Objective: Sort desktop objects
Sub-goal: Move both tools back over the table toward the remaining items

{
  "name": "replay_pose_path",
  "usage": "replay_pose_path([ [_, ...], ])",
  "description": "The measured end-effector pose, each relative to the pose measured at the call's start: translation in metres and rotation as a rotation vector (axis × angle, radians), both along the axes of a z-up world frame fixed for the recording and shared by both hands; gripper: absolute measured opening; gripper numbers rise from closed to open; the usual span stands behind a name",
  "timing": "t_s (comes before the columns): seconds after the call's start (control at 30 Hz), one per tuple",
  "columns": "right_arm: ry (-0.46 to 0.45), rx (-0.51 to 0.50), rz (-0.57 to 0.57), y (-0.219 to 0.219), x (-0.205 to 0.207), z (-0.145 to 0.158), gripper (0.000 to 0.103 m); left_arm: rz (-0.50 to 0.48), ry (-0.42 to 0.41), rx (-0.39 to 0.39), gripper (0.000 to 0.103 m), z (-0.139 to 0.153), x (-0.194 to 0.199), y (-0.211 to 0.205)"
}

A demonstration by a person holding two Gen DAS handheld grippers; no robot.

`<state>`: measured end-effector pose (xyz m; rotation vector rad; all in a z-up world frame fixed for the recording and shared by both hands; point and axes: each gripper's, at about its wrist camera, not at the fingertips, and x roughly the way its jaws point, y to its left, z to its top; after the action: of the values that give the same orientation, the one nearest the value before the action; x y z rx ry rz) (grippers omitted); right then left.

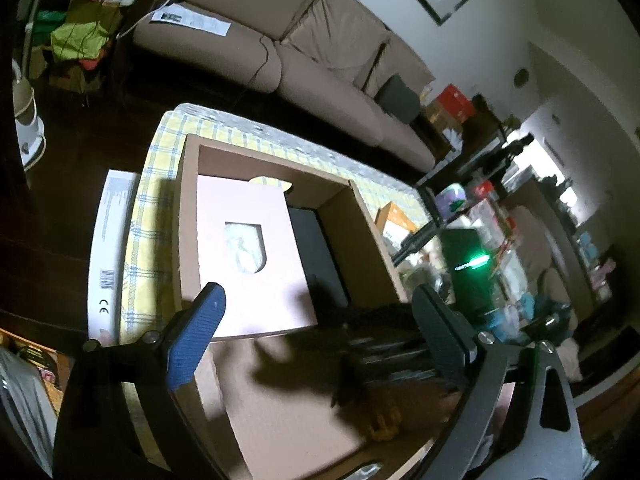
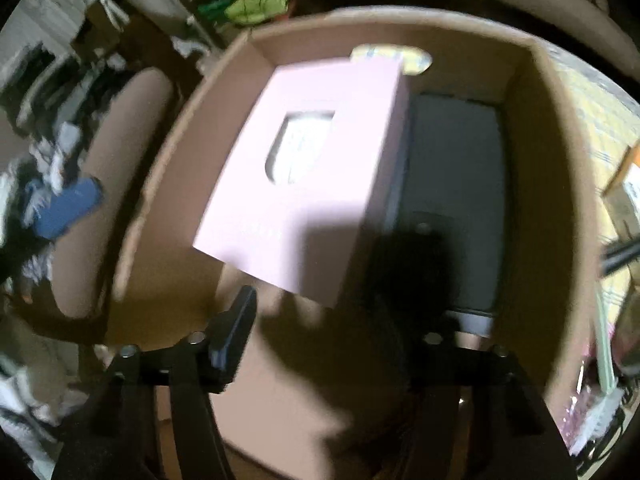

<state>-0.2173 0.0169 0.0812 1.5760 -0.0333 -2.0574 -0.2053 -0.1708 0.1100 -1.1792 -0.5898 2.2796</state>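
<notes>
Open brown cardboard box (image 1: 362, 216): on the yellow checked table cloth, flaps open.
Flat pink carton with a rounded window (image 1: 248, 256): lies tilted inside the box, left side.
Dark flat rectangular item (image 2: 452, 184): lies in the box, just beside the carton's right edge.

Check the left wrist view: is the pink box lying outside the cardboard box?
No. The pink box lies inside the cardboard box, beside a dark flat item.

Left gripper (image 1: 316, 308) and right gripper (image 2: 340, 320) agape
</notes>
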Motion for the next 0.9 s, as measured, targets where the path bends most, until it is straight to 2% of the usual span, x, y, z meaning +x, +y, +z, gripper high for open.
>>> replay_pose_path([
  [0.03,0.008,-0.028,-0.007,0.008,0.003,0.008,0.069,-0.009,0.002,-0.023,0.096,0.000,0.002,0.004],
  [0.07,0.009,-0.058,-0.007,0.014,0.008,0.015,0.074,-0.015,0.001,-0.039,0.098,-0.001,0.004,0.007],
  [0.13,0.040,-0.049,-0.014,0.023,0.016,0.029,0.087,-0.030,-0.007,-0.064,0.098,-0.005,0.006,0.014],
  [0.2,0.068,-0.048,-0.002,0.027,0.025,0.042,0.087,-0.049,-0.018,-0.081,0.103,-0.010,0.011,0.022],
  [0.37,0.122,-0.044,-0.015,0.055,0.047,0.066,0.090,-0.089,0.000,-0.138,0.103,-0.010,0.025,0.045],
  [0.47,0.155,0.000,-0.017,0.076,0.063,0.074,0.092,-0.094,-0.016,-0.130,0.103,-0.016,0.036,0.055],
  [0.73,0.223,0.049,-0.062,0.132,0.099,0.085,0.098,-0.134,-0.054,-0.191,0.103,-0.027,0.060,0.089],
  [0.9,0.223,0.028,-0.167,0.192,0.112,0.082,0.099,-0.171,-0.071,-0.219,0.103,-0.031,0.074,0.113],
])
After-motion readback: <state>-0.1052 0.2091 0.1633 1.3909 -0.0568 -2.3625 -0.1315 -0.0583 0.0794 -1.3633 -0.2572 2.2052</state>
